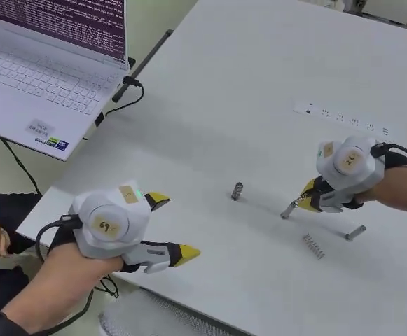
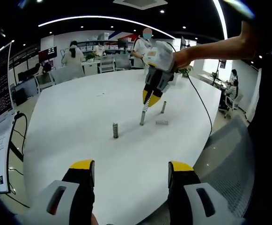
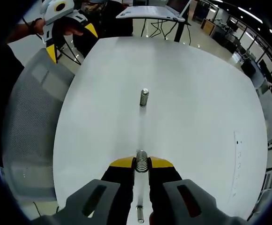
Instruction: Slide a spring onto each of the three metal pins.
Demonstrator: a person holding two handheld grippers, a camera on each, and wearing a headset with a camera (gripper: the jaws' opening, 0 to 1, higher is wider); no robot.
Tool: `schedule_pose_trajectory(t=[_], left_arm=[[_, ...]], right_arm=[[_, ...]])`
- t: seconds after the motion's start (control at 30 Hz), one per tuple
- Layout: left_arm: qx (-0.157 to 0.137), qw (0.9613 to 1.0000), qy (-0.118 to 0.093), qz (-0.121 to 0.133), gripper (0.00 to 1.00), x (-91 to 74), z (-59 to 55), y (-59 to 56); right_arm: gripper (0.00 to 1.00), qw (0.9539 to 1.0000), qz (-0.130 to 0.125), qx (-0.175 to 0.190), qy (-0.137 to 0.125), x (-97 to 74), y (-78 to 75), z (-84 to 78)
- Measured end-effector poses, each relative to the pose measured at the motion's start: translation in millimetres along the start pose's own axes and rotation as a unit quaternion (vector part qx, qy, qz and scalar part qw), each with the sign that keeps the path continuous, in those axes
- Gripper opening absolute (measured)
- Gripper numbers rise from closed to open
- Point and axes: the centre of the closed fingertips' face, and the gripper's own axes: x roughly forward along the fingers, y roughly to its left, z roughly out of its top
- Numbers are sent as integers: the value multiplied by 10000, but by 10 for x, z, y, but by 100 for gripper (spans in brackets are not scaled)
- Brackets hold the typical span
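Spring (image 3: 142, 160) pinched in downward-tilted right gripper (image 1: 305, 198) (left gripper (image 1: 174, 227) hovers, spread).

Three cameras trained on one upright pin (image 1: 237, 190) on the white table (image 1: 259, 84).
The head view looks steeply down on it from above. The left gripper view faces it low from the table's edge. The right gripper view faces it from the opposite side, angled downward. Both are near it, and all three share it.

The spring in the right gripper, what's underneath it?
A metal pin, its lower end on the white table. The spring covers the pin's top, so how far it is threaded cannot be seen.
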Motion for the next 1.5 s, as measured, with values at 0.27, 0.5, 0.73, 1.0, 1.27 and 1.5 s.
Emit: schedule_pose_trajectory(t=[0.27, 0.5, 0.73, 1.0, 1.27, 1.5], left_arm=[[-38, 10000, -28, -4, 59, 4, 9, 6], [-46, 10000, -20, -19, 60, 2, -5, -11], [-35, 10000, -41, -39, 61, 14, 19, -33], [-41, 10000, -66, -50, 61, 34, 48, -32], [-52, 9999, -91, -68, 61, 55, 78, -42], [-66, 9999, -108, -82, 61, 75, 96, -42]], right_arm=[[9, 9999, 30, -67, 85, 45, -4, -18], [9, 9998, 54, -103, 135, 83, -7, -19], [9, 9997, 95, -126, 183, 124, 1, -16], [9, 9996, 143, -135, 225, 177, -18, -31], [9, 9993, 188, -178, 270, 223, 4, -30], [9, 9991, 228, -191, 318, 283, -3, -43]])
